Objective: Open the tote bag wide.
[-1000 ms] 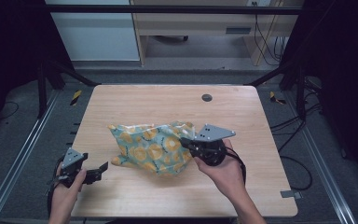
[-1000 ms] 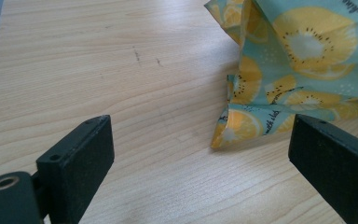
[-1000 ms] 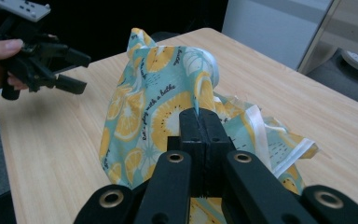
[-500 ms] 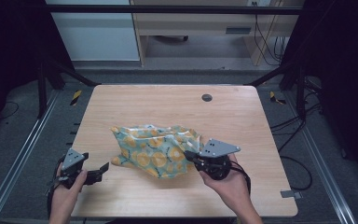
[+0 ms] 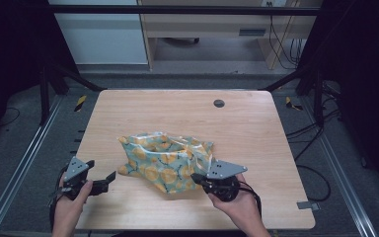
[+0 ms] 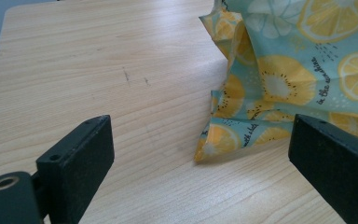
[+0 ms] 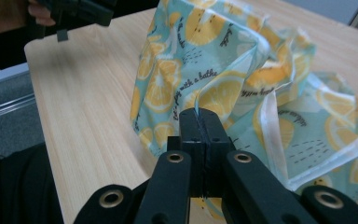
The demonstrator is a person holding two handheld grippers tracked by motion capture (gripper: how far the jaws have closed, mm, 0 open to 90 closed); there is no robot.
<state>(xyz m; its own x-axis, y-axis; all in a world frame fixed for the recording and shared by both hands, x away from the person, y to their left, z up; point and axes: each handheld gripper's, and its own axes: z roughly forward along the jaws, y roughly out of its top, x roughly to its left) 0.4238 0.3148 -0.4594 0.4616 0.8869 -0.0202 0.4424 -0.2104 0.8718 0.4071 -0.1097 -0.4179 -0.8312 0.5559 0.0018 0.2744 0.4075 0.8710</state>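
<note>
A crumpled teal cloth printed with orange and lemon slices [image 5: 165, 158] lies in the middle of the wooden table [image 5: 246, 123]. My right gripper [image 5: 197, 177] is at the cloth's near right edge, jaws pressed together on a fold of the cloth [image 7: 223, 93], which rises from the pinch. My left gripper [image 5: 109, 177] rests low over the table at the near left, jaws wide apart with nothing between them. A corner of the cloth [image 6: 219, 140] lies just ahead of its right jaw, apart from it. The left gripper [image 7: 81, 11] also shows far off in the right gripper view.
A small dark round grommet [image 5: 219, 103] sits in the table near its far edge. Black frame rails run along both sides of the table, and cables hang off to the right. Bare wood [image 6: 98, 70] lies to the left of the cloth.
My right gripper has sunk and come toward the near edge with the cloth pinched, dragging the cloth's right side along. The left gripper has stayed where it was.
</note>
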